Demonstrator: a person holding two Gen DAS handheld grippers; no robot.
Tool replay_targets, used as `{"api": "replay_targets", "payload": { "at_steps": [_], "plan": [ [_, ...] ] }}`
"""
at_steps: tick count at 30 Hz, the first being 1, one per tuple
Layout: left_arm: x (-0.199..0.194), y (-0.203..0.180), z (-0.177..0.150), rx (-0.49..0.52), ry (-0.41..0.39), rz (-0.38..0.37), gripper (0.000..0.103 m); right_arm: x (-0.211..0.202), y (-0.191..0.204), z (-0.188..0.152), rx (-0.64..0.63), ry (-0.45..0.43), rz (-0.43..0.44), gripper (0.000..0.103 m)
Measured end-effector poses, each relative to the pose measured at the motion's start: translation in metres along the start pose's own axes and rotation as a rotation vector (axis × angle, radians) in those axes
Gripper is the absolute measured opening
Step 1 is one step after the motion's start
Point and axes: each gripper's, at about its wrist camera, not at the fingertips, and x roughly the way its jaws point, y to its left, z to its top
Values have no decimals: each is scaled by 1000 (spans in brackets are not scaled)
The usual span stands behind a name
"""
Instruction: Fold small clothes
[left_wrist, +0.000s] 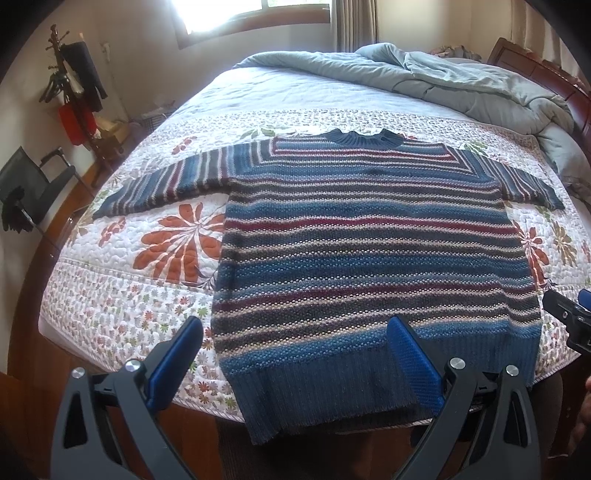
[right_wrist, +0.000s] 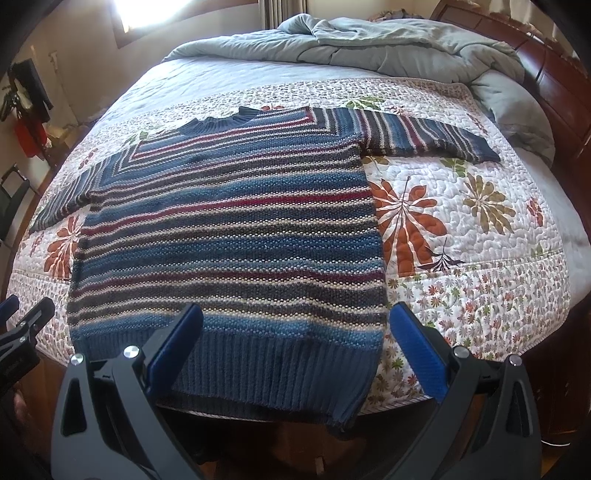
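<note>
A striped knit sweater (left_wrist: 369, 240) in blue, maroon and cream lies flat on the bed, front up, both sleeves spread out, its ribbed hem hanging over the near edge. It also shows in the right wrist view (right_wrist: 229, 236). My left gripper (left_wrist: 295, 328) is open and empty, hovering above the hem's left corner. My right gripper (right_wrist: 295, 317) is open and empty, hovering above the hem's right corner. The right gripper shows at the right edge of the left wrist view (left_wrist: 572, 317). The left gripper shows at the left edge of the right wrist view (right_wrist: 22, 325).
The sweater rests on a white floral quilt (left_wrist: 147, 251) covering the bed. A rumpled grey duvet (left_wrist: 461, 77) is heaped at the far end by a dark wooden headboard (right_wrist: 554, 70). A coat stand (left_wrist: 77, 92) and a black chair (left_wrist: 33, 181) stand at the left.
</note>
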Motion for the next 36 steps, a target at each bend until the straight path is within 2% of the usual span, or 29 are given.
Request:
{"api": "replay_targets", "payload": {
  "at_steps": [36],
  "plan": [
    [8,-5,4,11,17,4,99,10,-7,2,13,18,-3,101]
  ]
}}
